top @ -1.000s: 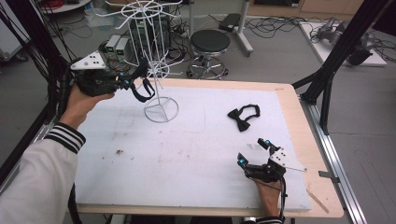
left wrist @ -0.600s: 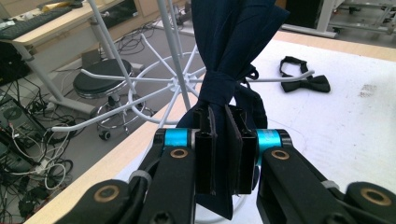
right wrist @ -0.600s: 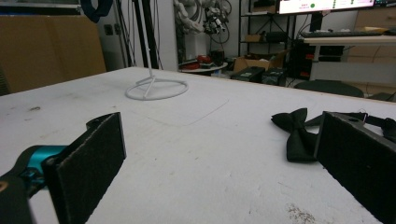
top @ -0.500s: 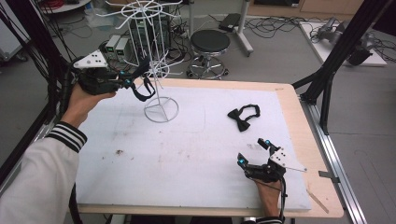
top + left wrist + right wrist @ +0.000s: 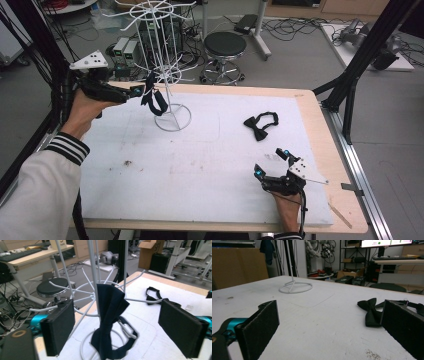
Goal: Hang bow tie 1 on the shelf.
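Rack: the white wire rack (image 5: 167, 75) stands on the white mat (image 5: 200, 165), its ring base near the mat's far left corner; everything below is placed from it.
Hung bow tie: the dark bow tie (image 5: 110, 322) hangs from one of the rack's lower hooks, on the side facing your left hand, its strap looping down beside the rack's post.
Left gripper: your left gripper (image 5: 140, 91) is held in the air just left of the rack, tips at the hung bow tie.
Left jaws: they have just been opening and now stand wide; the bow tie hangs between them, and in the left gripper view neither pad presses on it.
Second bow tie: another black bow tie (image 5: 261, 125) lies flat on the mat, right of the rack's base and well apart from it.
Right gripper: your right gripper (image 5: 272, 162) rests low over the mat, nearer you and right of the rack.
Right jaws: spread wide with nothing between them; in the right gripper view the second bow tie lies ahead, beside the right-hand pad.
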